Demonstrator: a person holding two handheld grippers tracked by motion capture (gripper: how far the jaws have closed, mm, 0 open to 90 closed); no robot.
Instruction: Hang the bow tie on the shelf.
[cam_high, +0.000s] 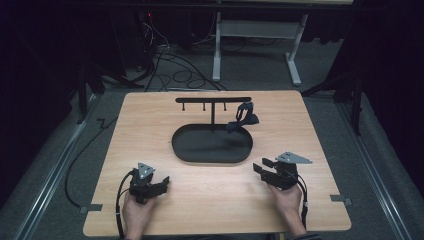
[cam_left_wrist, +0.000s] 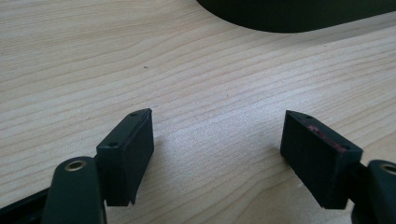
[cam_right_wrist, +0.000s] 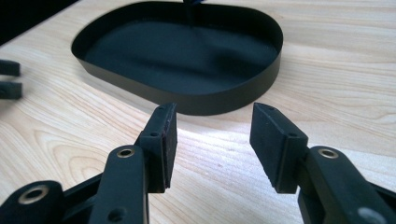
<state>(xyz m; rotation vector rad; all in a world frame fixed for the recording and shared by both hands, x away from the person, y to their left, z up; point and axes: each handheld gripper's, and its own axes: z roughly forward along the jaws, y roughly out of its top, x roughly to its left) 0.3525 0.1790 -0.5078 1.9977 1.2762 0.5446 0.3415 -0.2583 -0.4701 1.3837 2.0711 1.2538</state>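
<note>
A black oval tray (cam_high: 190, 150) lies at the middle of the wooden table (cam_high: 150, 115), with a T-shaped black stand (cam_high: 213, 100) rising from its far side. A dark blue object (cam_high: 243, 117) hangs from the stand's right end over the tray's rim. My left gripper (cam_high: 164, 184) rests near the front left, held by a hand, jaws open over bare wood (cam_left_wrist: 219, 140). My right gripper (cam_high: 261, 168) sits at the front right, jaws open (cam_right_wrist: 212, 135), pointing at the tray's near wall (cam_right_wrist: 205, 100). Nothing is between either pair of jaws.
Small hooks (cam_high: 204, 107) hang under the stand's bar. Tape marks (cam_high: 341, 199) sit at the table's front corners. Behind the table are floor cables (cam_high: 175, 70) and a white table frame (cam_high: 250, 30). In the right gripper view the left gripper's jaws (cam_right_wrist: 9, 79) show at the left edge.
</note>
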